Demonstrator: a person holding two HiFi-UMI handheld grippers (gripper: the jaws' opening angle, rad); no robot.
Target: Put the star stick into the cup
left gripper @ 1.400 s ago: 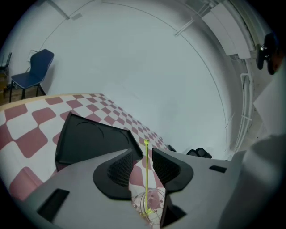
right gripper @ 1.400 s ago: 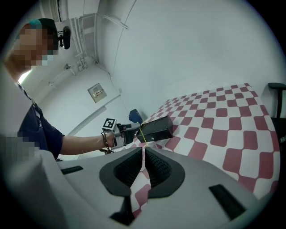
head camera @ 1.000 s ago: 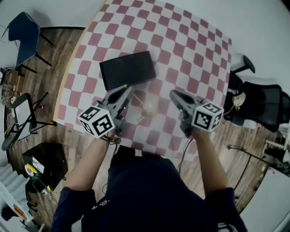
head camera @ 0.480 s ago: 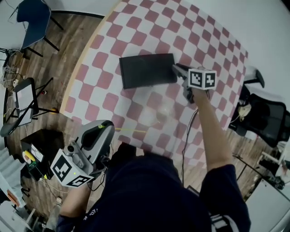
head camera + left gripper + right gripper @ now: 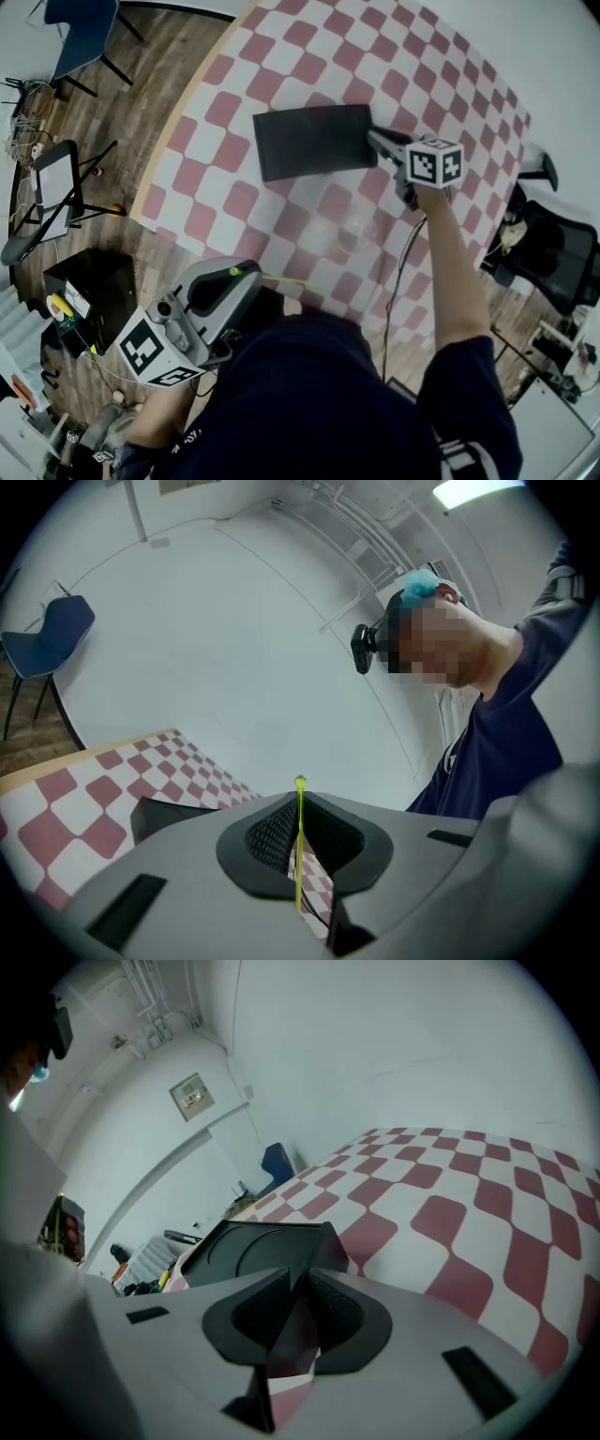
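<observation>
My left gripper (image 5: 255,277) is drawn back over the table's near edge, shut on a thin yellow-green stick (image 5: 283,280). In the left gripper view the stick (image 5: 300,855) stands pinched between the pads, its small knobbed tip pointing up. A clear cup (image 5: 359,223), faint against the checks, stands in the middle of the checked table (image 5: 281,75). My right gripper (image 5: 372,138) reaches to the right edge of a black tray (image 5: 309,141). Its jaws are closing, with the tray's corner (image 5: 323,1241) between them and the pads against it.
The table's wooden left edge (image 5: 178,122) borders a wood floor with a blue chair (image 5: 80,23), a stand (image 5: 47,187) and a black box (image 5: 84,295). A black office chair (image 5: 553,253) sits off the right side.
Both grippers were together near the cup. The left one has pulled back toward my body with the stick, and the right one has reached out to the tray's right edge.
</observation>
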